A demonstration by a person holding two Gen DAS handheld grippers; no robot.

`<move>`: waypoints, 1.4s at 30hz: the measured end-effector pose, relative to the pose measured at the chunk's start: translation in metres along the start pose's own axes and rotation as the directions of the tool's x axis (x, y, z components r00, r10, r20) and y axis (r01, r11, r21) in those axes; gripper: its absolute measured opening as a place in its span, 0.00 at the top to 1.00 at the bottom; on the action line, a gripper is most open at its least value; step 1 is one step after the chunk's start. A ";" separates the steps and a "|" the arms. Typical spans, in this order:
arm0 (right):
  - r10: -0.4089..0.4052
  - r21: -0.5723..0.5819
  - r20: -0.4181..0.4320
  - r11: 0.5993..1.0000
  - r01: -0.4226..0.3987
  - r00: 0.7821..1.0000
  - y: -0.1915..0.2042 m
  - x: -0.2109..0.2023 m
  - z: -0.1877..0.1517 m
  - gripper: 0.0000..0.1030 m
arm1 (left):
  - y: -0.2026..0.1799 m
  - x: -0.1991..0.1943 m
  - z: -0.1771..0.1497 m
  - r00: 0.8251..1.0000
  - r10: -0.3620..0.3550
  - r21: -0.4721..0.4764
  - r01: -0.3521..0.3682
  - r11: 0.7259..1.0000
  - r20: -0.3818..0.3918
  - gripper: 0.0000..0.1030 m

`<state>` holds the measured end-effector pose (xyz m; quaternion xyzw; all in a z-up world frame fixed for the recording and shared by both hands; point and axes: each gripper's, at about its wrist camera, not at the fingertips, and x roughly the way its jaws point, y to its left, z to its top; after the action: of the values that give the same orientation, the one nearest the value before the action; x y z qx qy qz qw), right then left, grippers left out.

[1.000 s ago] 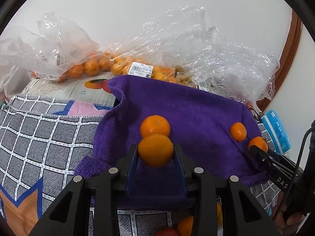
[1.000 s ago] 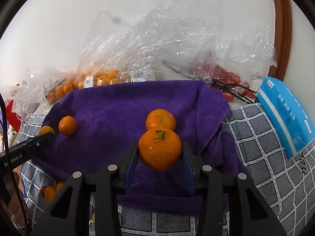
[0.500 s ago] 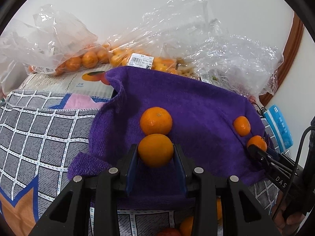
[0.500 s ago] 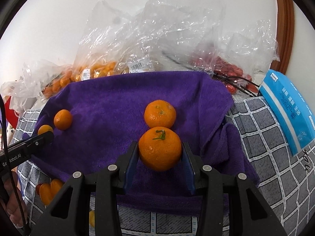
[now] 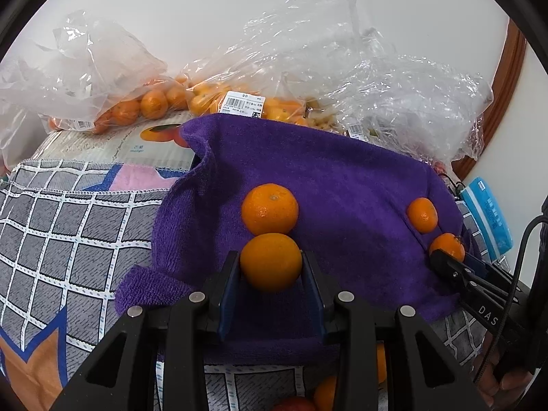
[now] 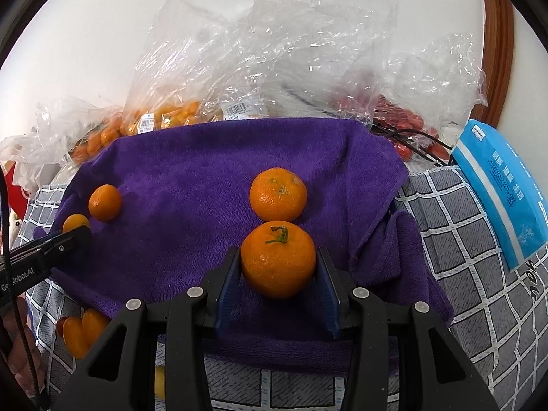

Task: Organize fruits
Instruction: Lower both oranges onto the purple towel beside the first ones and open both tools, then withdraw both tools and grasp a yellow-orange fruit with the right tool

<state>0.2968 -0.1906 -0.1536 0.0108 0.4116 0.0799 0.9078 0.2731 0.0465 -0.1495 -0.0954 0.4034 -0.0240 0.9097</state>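
Observation:
A purple towel [image 5: 342, 178] lies spread over a checked cloth. My left gripper [image 5: 270, 264] is shut on a smooth orange [image 5: 270, 257] just above the towel's near part, right behind a second orange [image 5: 270, 209] lying on the towel. My right gripper [image 6: 278, 263] is shut on a stemmed orange [image 6: 278, 267], close to another orange [image 6: 277, 194] on the towel. Each view shows the other gripper at its edge: the right gripper [image 5: 445, 257] beside a small orange [image 5: 422, 214], the left gripper [image 6: 78, 236] beside a small orange [image 6: 104, 202].
Clear plastic bags of oranges [image 5: 154, 102] and small red fruit [image 6: 400, 120] crowd the back against a white wall. A blue packet [image 6: 500, 188] lies at the right on the checked cloth [image 5: 68, 222]. Loose small fruits [image 6: 82, 332] sit below the towel's near edge.
Both grippers keep their oranges and stay nearly in place. The view has only tilted slightly, so the fruits on the towel sit a little higher in frame.

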 end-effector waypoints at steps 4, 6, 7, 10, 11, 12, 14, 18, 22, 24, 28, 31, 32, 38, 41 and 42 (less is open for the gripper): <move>-0.005 -0.011 0.000 1.000 0.005 1.000 0.002 -0.001 -0.001 0.57 | -0.001 0.000 0.000 1.000 0.003 0.005 -0.003 1.000 -0.001 0.67; 0.002 -0.013 0.010 1.000 -0.002 1.000 0.002 -0.003 0.000 0.55 | 0.000 -0.002 0.000 1.000 -0.010 -0.003 0.010 1.000 0.005 0.66; 0.003 -0.014 0.016 1.000 -0.002 1.000 0.002 -0.005 0.000 0.51 | 0.000 -0.003 0.000 1.000 -0.014 -0.008 0.014 1.000 0.009 0.66; -0.001 -0.011 0.044 1.000 0.001 0.999 0.001 -0.011 0.000 0.46 | 0.002 -0.005 0.000 1.000 -0.016 -0.016 0.016 1.000 0.015 0.62; -0.001 -0.009 0.048 1.000 0.002 0.999 0.001 -0.012 0.001 0.46 | 0.002 -0.006 0.000 1.000 -0.018 -0.018 0.018 1.000 0.015 0.62; -0.002 -0.005 0.051 1.000 0.002 0.999 0.000 -0.013 0.001 0.44 | 0.003 -0.006 0.001 1.000 -0.021 -0.023 0.022 1.000 0.015 0.61; -0.003 0.005 0.058 1.000 0.003 0.998 -0.002 -0.015 0.001 0.43 | 0.003 -0.008 0.001 0.999 -0.028 -0.029 0.029 0.999 0.018 0.59; -0.005 0.012 0.073 1.000 0.004 0.997 -0.003 -0.020 0.002 0.43 | 0.003 -0.016 0.003 0.999 -0.031 -0.030 0.032 0.999 0.045 0.55; -0.017 -0.005 0.111 1.000 0.018 0.994 0.000 -0.030 0.003 0.43 | 0.000 -0.025 0.005 0.996 -0.038 -0.023 0.040 0.999 0.075 0.53; -0.028 -0.023 0.132 0.999 0.031 0.991 0.004 -0.035 0.004 0.43 | -0.002 -0.028 0.006 0.996 -0.042 -0.020 0.044 0.999 0.077 0.52; -0.055 -0.018 0.156 0.998 0.059 0.986 0.007 -0.047 0.007 0.43 | -0.004 -0.041 0.010 0.994 -0.031 -0.022 0.033 0.999 0.106 0.52; -0.063 -0.012 0.168 0.998 0.066 0.984 0.011 -0.066 0.010 0.43 | -0.008 -0.062 0.011 0.986 -0.037 -0.013 0.040 0.999 0.161 0.51; -0.066 -0.017 0.172 0.997 0.070 0.983 0.013 -0.072 0.010 0.43 | -0.009 -0.067 0.012 0.984 -0.031 -0.005 0.033 0.999 0.175 0.49; -0.089 -0.042 0.176 0.994 0.098 0.980 0.026 -0.105 -0.001 0.37 | -0.010 -0.089 0.006 0.982 -0.023 -0.002 0.023 1.000 0.185 0.47; -0.089 -0.027 0.150 0.995 0.094 0.985 0.029 -0.118 -0.013 0.37 | -0.009 -0.098 -0.004 0.986 -0.011 0.004 0.010 1.000 0.169 0.47; -0.085 -0.024 0.142 0.996 0.089 0.986 0.029 -0.122 -0.017 0.37 | -0.009 -0.101 -0.008 0.986 -0.008 0.006 0.007 1.000 0.165 0.47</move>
<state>0.2011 -0.1811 -0.0712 -0.0153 0.3451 0.0453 0.9374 0.2000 0.0487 -0.0794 -0.0963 0.3262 -0.0205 0.9402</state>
